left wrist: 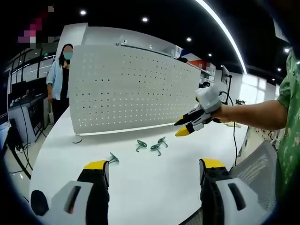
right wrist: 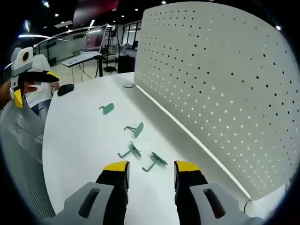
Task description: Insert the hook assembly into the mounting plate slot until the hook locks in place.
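White and smooth, the counter (right wrist: 84,140) carries an upright perforated mounting plate (right wrist: 225,84), a thin sheet dotted with regular rows of small round holes, standing along its far edge. Four small green hooks lie loose on the bare surface in front of the plate. Three form a cluster: one hook (right wrist: 135,129), another hook (right wrist: 131,151) and a third hook (right wrist: 154,161), each a flat tab with a bent prong. A fourth hook (right wrist: 107,108) lies well apart, toward the counter's rounded end.

The right hand-held gripper (right wrist: 151,171) hovers just above the cluster with its yellow-tipped black jaws apart, holding nothing. The left hand-held gripper (left wrist: 153,168) is also spread wide and empty near the counter's edge, the fourth hook near its jaw.

A person (left wrist: 58,77) stands beyond the plate.
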### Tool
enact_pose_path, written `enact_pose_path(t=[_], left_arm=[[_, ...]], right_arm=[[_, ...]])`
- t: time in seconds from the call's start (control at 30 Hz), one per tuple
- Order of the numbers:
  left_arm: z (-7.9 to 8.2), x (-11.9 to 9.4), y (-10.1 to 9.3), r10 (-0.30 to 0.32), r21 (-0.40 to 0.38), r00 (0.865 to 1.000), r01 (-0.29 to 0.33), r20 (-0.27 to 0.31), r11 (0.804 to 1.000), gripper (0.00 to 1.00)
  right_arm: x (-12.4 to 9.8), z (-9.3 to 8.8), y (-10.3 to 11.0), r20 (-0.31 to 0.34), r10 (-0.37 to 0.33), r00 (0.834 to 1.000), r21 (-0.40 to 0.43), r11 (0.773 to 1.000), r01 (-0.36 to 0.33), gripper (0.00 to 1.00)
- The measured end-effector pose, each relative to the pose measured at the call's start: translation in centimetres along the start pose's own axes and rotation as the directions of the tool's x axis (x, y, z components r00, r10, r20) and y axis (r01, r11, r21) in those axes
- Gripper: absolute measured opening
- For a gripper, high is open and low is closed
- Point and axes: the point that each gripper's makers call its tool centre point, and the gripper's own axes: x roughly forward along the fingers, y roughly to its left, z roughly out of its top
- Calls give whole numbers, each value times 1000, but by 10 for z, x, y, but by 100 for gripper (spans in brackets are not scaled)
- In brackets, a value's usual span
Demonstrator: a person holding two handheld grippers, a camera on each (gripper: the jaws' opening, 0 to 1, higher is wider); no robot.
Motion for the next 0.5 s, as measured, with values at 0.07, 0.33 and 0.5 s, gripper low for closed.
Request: enact_pose_path(t=[0.07,0.33,0.5], left_arm=[[0,0,0,1,0,1000,-1,-1,1000,81],[-1,0,2,5,-2,1000,-5,-5,1000,80],[-2,1,2,6,-1,1000,-6,-10,1000,79]], right_arm=[[3,-1,0,-9,6,1000,-2,1000,-6,37],[11,-1,-1,-20,18,1000,-19,1000,-19,35],[16,1,-4,-28,25,999,-32,999,-26,32]])
